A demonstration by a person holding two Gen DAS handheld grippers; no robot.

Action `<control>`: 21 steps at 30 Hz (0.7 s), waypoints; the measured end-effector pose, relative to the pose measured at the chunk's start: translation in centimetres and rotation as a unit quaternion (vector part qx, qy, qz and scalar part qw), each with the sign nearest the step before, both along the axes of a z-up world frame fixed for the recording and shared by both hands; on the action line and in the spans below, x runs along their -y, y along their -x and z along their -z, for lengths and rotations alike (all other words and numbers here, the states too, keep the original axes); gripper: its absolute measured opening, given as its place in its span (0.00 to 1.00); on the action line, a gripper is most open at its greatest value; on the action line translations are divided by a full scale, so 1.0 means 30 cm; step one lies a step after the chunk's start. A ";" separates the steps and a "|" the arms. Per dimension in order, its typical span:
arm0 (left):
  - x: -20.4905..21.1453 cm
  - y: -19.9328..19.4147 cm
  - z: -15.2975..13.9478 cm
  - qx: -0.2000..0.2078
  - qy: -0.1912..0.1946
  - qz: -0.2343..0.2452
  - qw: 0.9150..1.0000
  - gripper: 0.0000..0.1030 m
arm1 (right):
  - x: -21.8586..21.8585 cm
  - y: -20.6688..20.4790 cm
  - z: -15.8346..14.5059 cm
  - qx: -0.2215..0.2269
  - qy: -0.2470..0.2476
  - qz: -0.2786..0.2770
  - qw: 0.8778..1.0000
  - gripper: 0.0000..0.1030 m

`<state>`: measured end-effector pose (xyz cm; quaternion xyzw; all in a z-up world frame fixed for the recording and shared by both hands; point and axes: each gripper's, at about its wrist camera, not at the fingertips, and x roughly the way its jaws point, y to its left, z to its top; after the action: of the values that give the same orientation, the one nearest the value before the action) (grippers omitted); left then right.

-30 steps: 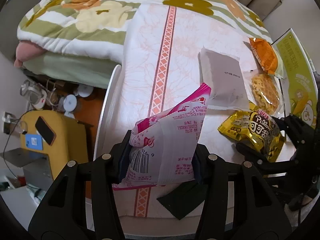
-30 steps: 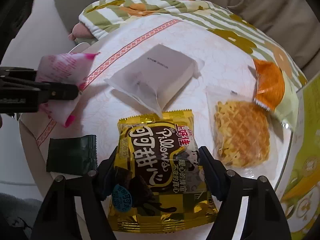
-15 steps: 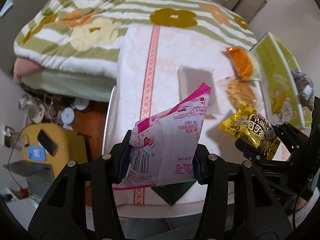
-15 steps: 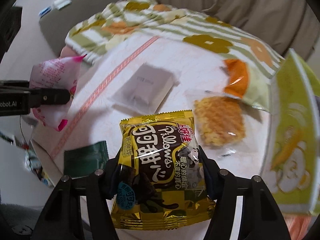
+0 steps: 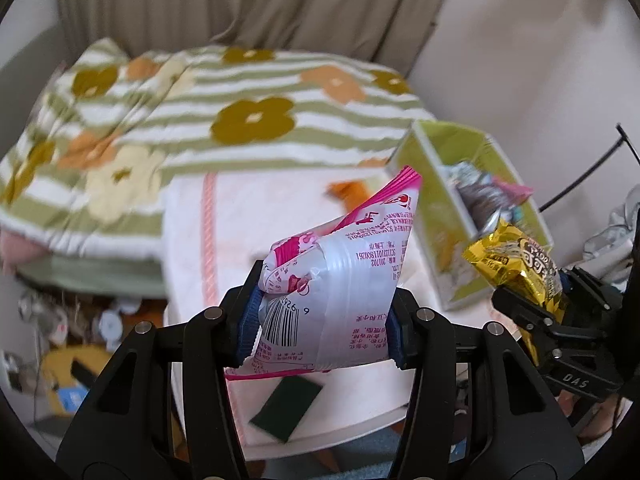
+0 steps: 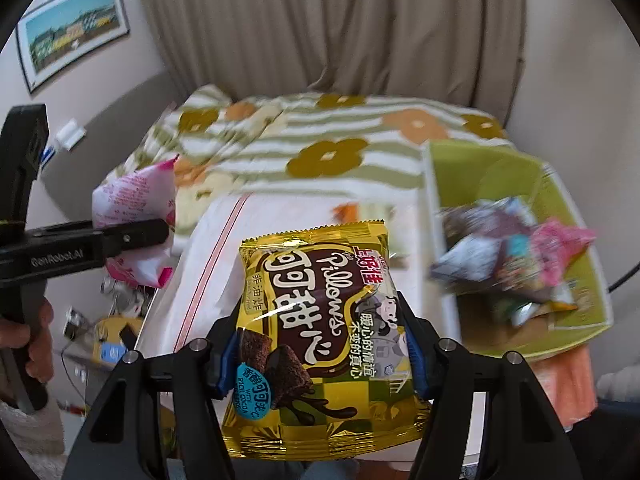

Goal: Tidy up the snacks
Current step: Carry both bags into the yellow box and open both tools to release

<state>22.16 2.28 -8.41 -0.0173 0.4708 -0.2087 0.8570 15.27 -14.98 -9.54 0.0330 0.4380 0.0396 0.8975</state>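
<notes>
White table (image 5: 192, 248) with pink stripe, dark green packet (image 5: 286, 406), orange packet (image 5: 348, 192), green box (image 6: 576, 320)

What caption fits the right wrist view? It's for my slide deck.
Right gripper holds a gold cocoa snack pack above the table, green box of snacks alongside.

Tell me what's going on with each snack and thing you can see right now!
pink packet: lifted, squeezed in the left gripper.
gold packet: lifted, squeezed in the right gripper.
green box: open, with several wrapped snacks inside.
dark green sachet: lying flat on the table.
orange packet: lying on the table, blurred.
</notes>
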 end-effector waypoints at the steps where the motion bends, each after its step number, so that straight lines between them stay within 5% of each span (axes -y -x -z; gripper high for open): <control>1: 0.032 -0.009 -0.018 0.004 0.000 0.004 1.000 0.46 | 0.029 0.000 -0.029 0.008 0.005 0.006 1.000 0.58; 9: 0.369 -0.077 -0.113 0.027 0.015 0.036 0.999 0.46 | 0.299 -0.055 -0.145 0.044 0.016 0.037 0.998 0.58; 21: 0.896 -0.292 -0.074 -0.012 0.022 0.038 0.999 0.46 | 0.754 -0.243 -0.147 0.028 -0.002 0.035 0.999 0.58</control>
<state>30.93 -24.58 -6.20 -0.0210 0.4765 -0.2510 0.8423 22.56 -37.58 -5.14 0.0491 0.4114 0.0097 0.9101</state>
